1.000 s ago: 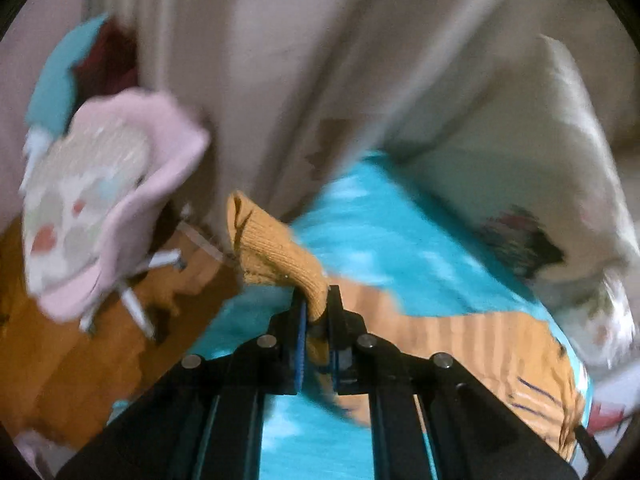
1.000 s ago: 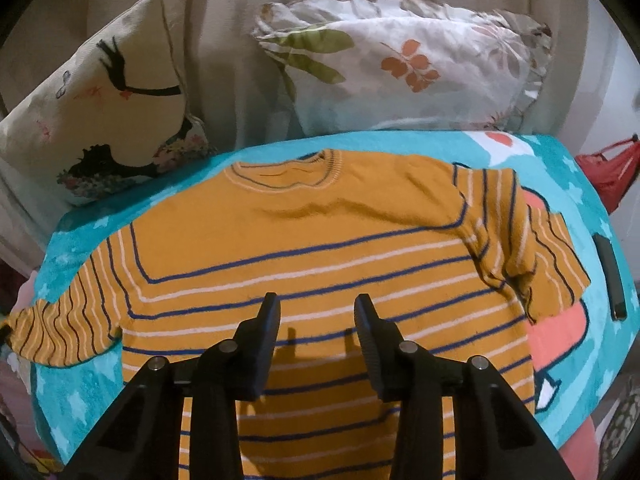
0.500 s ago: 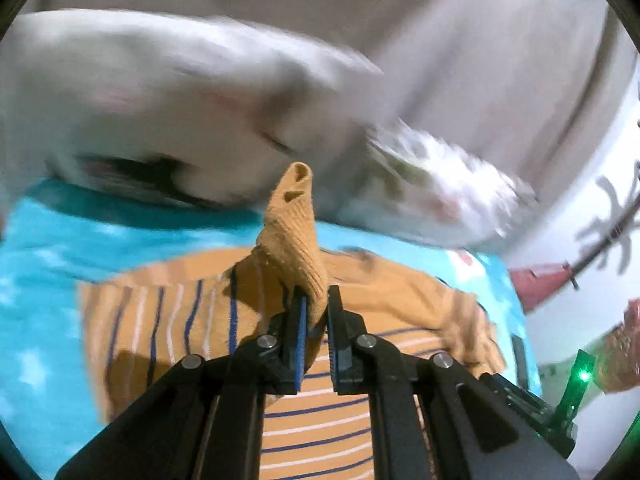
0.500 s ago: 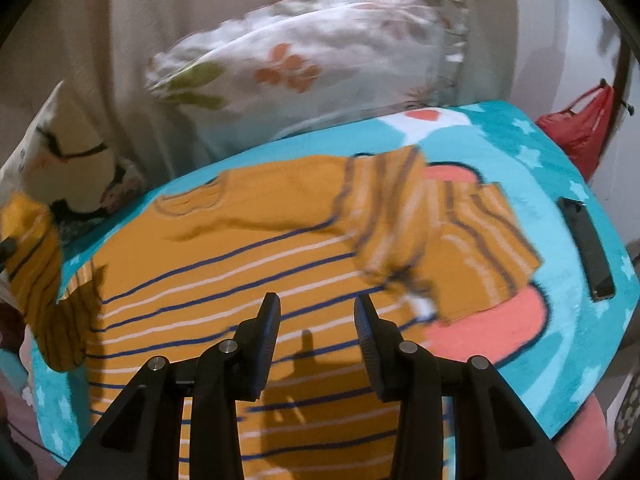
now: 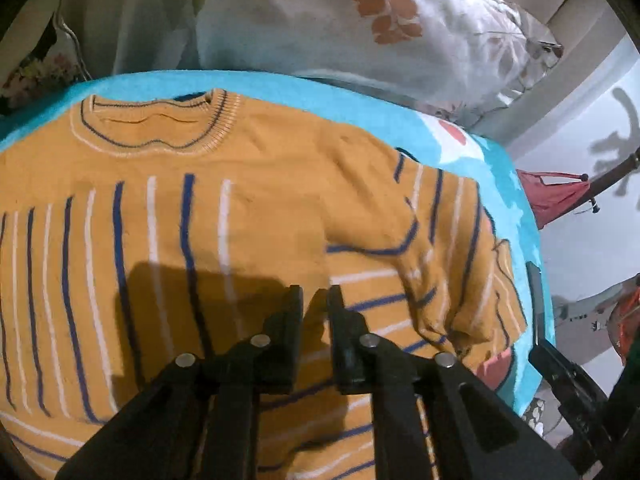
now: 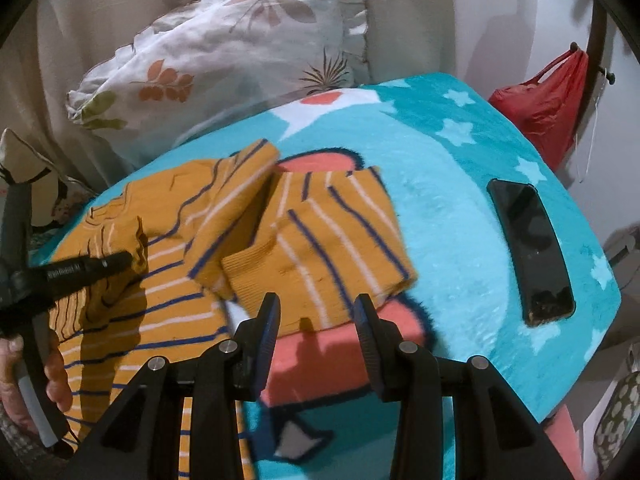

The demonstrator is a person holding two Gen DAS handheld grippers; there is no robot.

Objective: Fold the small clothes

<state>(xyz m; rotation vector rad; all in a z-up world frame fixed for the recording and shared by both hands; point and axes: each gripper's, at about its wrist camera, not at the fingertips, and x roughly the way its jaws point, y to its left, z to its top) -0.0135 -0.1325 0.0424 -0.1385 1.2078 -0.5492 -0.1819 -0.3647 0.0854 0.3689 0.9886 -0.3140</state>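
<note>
A small mustard-yellow sweater [image 5: 248,200] with blue and white stripes lies flat on a turquoise blanket [image 5: 304,92]. Its left sleeve [image 5: 120,248] is folded across the chest, stripes running upright. My left gripper [image 5: 314,300] hovers just above the sweater's middle, jaws slightly apart and empty. In the right wrist view the sweater's right sleeve [image 6: 332,236] lies crumpled out to the side on the blanket [image 6: 448,184]. My right gripper [image 6: 316,308] is open, its fingertips on either side of the sleeve's cuff edge. The left gripper [image 6: 120,260] shows at the left, over the sweater.
A black phone [image 6: 528,256] lies on the blanket to the right of the sleeve. A floral pillow [image 6: 224,60] leans against the beige backrest behind. A red bag [image 6: 548,108] hangs at the right, past the blanket's edge.
My left gripper carried the left sleeve over the chest, let it go and opened slightly. My right gripper swung right and down to the right sleeve's cuff.
</note>
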